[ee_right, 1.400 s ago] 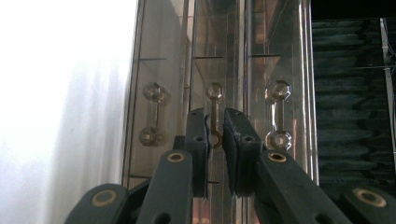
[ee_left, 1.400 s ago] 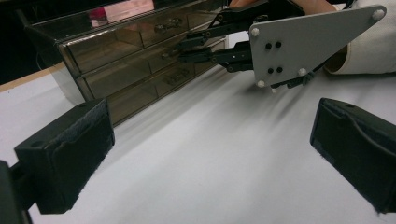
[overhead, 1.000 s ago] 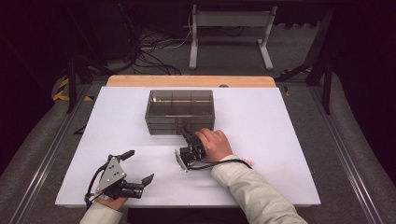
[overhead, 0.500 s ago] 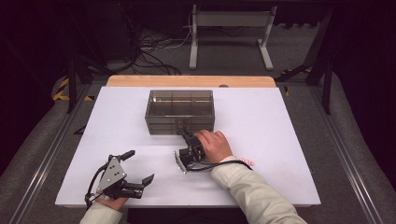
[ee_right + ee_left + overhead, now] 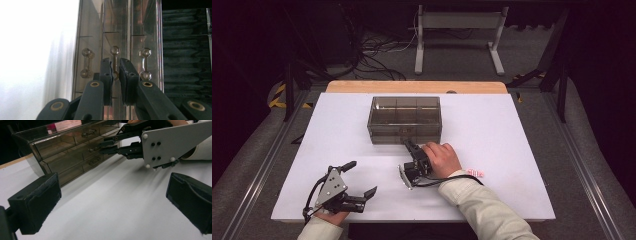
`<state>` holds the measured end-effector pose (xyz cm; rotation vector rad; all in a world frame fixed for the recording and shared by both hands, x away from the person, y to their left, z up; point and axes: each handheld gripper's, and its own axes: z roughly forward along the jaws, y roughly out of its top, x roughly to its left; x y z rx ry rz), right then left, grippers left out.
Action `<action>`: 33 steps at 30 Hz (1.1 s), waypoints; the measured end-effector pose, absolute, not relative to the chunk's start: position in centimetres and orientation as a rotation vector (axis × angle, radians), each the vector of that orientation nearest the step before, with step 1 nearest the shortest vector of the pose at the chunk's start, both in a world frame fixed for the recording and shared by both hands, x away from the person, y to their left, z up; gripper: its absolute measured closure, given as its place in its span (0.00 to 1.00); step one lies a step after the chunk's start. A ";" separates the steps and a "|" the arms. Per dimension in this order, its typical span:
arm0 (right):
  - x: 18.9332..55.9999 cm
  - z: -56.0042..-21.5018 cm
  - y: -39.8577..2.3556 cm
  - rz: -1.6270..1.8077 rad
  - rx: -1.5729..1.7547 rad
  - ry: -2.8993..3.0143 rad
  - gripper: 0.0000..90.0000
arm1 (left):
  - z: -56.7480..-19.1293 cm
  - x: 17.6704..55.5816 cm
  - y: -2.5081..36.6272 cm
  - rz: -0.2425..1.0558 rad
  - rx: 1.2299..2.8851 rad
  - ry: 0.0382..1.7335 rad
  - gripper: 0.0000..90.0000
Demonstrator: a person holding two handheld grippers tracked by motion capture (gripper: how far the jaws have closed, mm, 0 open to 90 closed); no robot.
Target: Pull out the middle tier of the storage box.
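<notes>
A smoky see-through drawer cabinet [image 5: 404, 120] stands at the middle back of the white table [image 5: 512, 140]. My right gripper [image 5: 408, 144] lies low in front of it, pointing at its front face. In the right gripper view the jaws [image 5: 115, 62] are nearly together, one on each side of the thin middle drawer handle [image 5: 115, 56], shut on it. Two more handles [image 5: 86, 62] [image 5: 145, 62] flank it. My left gripper [image 5: 362, 177] rests near the front left edge, wide open and holding nothing [image 5: 112, 202]. It looks across at the cabinet [image 5: 70, 157] and the right gripper [image 5: 107, 146].
A small pink and white thing [image 5: 475, 173] lies on the table beside the right sleeve. A wooden strip [image 5: 417, 86] runs along the table's back edge. Behind it a metal stand [image 5: 457, 35] and cables sit on the floor.
</notes>
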<state>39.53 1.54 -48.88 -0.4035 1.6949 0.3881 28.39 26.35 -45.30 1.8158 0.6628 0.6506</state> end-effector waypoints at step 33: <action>38.2 -47.5 1.0 0.519 -0.369 1.790 0.69 | -45.3 28.4 26.3 0.655 1.819 0.658 0.01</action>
